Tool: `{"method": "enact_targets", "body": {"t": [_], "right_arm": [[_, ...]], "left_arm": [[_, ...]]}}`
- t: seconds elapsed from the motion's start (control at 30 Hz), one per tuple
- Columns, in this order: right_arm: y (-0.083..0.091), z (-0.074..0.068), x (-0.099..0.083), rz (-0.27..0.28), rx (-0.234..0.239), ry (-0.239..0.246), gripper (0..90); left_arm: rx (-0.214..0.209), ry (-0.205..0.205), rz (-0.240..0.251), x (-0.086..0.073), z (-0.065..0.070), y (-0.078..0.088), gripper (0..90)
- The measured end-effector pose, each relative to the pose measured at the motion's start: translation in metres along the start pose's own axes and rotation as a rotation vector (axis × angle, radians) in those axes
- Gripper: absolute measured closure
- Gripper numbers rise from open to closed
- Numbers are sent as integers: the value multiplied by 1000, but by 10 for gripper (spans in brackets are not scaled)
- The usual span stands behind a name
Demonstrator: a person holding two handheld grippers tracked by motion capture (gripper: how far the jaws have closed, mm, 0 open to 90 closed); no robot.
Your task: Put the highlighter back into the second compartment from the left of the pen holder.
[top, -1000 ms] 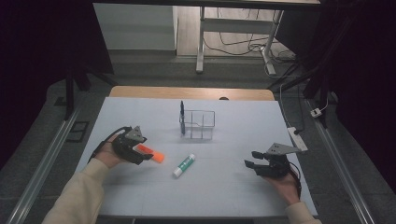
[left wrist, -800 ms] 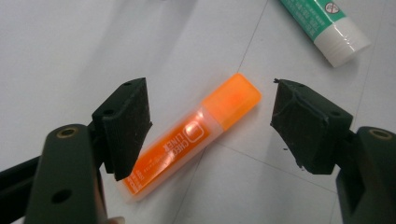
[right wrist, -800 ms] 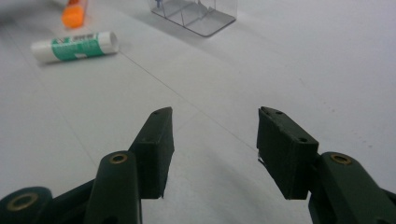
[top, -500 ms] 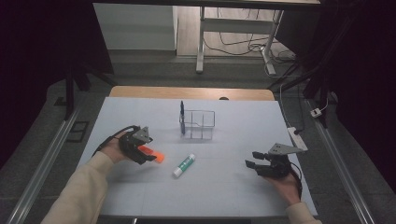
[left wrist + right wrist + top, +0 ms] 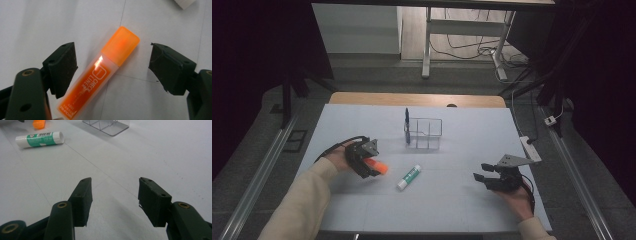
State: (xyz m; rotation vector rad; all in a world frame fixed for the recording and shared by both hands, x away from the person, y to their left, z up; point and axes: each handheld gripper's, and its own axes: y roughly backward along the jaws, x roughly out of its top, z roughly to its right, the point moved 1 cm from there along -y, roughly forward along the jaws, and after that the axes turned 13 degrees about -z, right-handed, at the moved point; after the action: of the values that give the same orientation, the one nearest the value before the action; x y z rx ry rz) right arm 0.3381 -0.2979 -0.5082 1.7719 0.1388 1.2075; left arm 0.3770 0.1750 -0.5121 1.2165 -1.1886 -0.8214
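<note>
A translucent orange plastic highlighter [image 5: 100,75] with an orange cap lies flat on the white tabletop [image 5: 462,210], left of centre, cap pointing toward the right edge.

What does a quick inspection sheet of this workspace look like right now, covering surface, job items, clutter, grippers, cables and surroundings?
Surface: white table top, flat, faint seams.
Job's things: orange highlighter lying flat between the left gripper's pads, not pressed; clear divided organiser holding one blue pen upright.
Clutter: green-and-white glue stick lying loose.
Grippers: left gripper open, jaws have just been opening around the highlighter; right gripper open, empty.
Cables: black cable trailing from left gripper; power strip at right edge.
Surroundings: dark; desk legs, floor cables behind.
</note>
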Motion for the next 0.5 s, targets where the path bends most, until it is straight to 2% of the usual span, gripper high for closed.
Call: {"method": "enact_targets", "body": {"t": [0.17, 0.33, 0.43, 0.5], "right_arm": [[0, 1, -1, 1, 0, -9, 442], [0, 1, -2, 0, 4, -19, 442], [0, 1, -2, -9, 3, -19, 441], [-1, 2, -2, -9, 8, -21, 441]], "left_arm": [[-24, -19, -19, 3, -3, -6, 270], [-43, -73, -62, 6, -5, -11, 316], [-34, -97, -78, 7, -6, -11, 358], [-10, -101, -92, 7, -7, -12, 413]]}}
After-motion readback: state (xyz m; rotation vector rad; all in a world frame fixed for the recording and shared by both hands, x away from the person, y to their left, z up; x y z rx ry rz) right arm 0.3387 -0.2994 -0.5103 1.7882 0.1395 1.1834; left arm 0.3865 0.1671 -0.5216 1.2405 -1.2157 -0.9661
